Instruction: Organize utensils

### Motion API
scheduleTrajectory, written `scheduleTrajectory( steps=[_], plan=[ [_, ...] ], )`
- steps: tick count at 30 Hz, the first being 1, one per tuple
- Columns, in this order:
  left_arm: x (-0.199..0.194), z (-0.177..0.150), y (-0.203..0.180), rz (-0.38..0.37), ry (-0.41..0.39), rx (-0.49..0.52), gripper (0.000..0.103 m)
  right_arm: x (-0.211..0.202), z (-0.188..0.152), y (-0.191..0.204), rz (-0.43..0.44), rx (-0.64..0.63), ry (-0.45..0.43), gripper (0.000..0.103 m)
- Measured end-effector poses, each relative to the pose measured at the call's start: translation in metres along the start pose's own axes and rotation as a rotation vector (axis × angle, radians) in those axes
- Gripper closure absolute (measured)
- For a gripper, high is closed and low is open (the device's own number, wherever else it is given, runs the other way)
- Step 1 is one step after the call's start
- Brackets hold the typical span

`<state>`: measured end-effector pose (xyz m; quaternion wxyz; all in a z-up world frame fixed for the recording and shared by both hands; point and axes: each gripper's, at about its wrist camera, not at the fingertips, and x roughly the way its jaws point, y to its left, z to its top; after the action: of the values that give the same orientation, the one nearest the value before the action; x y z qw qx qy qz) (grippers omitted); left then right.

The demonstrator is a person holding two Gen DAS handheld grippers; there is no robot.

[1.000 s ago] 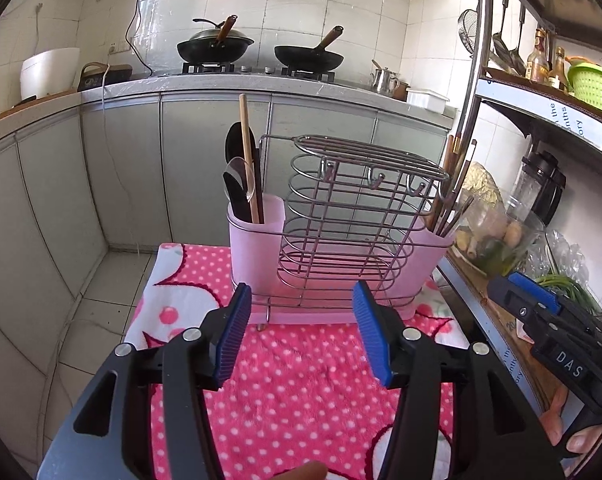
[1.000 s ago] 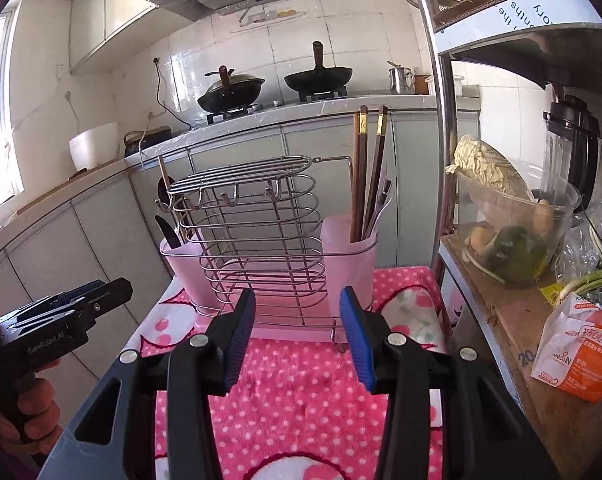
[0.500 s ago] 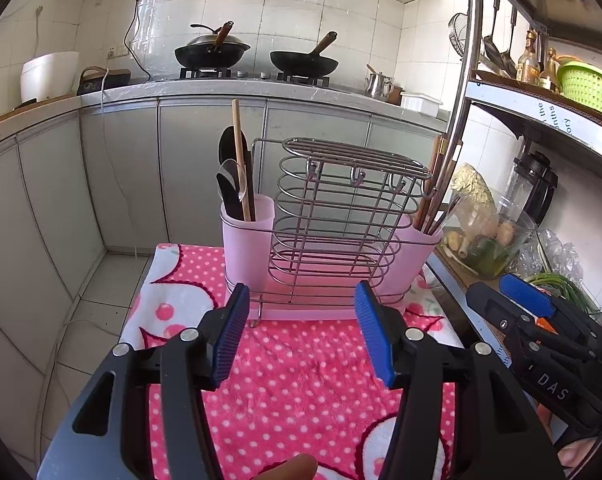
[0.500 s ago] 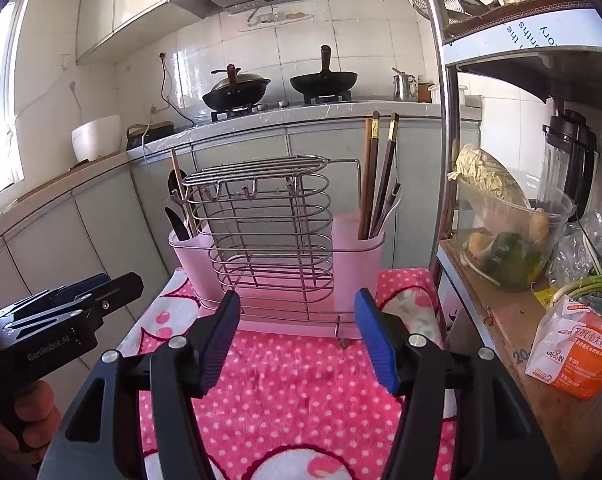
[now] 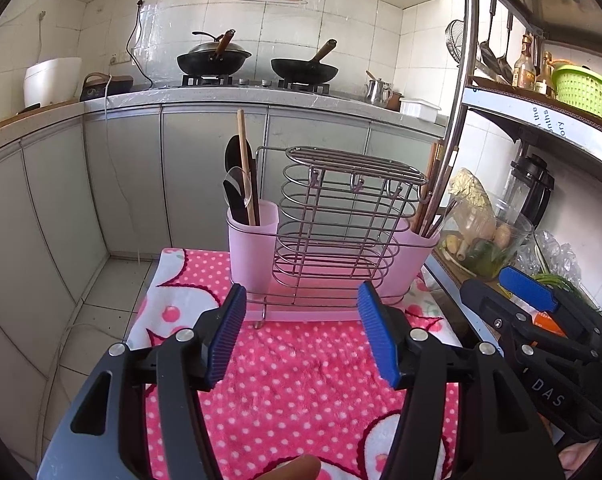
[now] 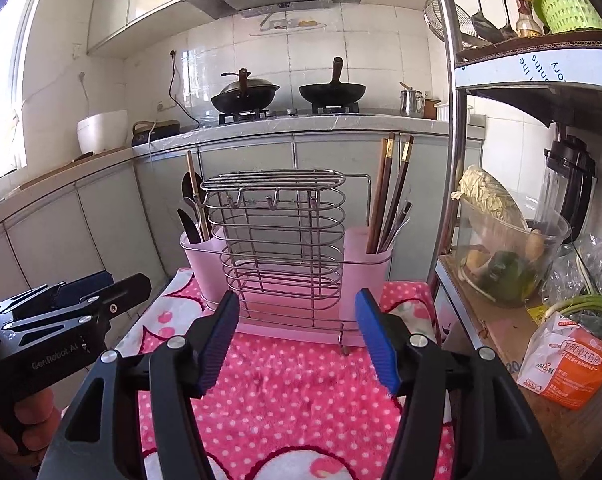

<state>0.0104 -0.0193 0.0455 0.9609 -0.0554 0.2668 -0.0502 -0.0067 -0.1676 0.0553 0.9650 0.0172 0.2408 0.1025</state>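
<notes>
A wire utensil rack (image 5: 347, 224) (image 6: 279, 240) with two pink cups stands on a pink dotted cloth (image 5: 301, 372) (image 6: 293, 392). The left cup (image 5: 253, 248) (image 6: 201, 256) holds dark spoons and a wooden stick. The right cup (image 5: 411, 256) (image 6: 367, 276) holds several chopsticks (image 6: 389, 192). My left gripper (image 5: 301, 340) is open and empty, short of the rack. My right gripper (image 6: 295, 338) is open and empty, also short of the rack. Each gripper shows at the edge of the other's view.
A metal shelf post (image 5: 459, 92) (image 6: 455, 140) stands right of the rack. The shelf holds a bowl of vegetables (image 6: 505, 256), a blender (image 6: 569, 184) and an orange packet (image 6: 565, 364). Two woks (image 5: 257, 62) sit on the far counter.
Both grippers have drawn back from the rack and risen a little; the rack looks smaller and farther. Both stay open and empty.
</notes>
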Motion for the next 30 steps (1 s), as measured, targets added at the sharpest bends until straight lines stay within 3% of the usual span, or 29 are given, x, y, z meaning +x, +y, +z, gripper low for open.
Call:
scheduleTrajectory(
  steps=[30],
  plan=[
    [-0.0015,-0.0024,-0.0012,-0.003,0.002,0.026,0.043,-0.0011,0.0007,0.0046,-0.015,-0.007,0.002,0.043]
  ],
)
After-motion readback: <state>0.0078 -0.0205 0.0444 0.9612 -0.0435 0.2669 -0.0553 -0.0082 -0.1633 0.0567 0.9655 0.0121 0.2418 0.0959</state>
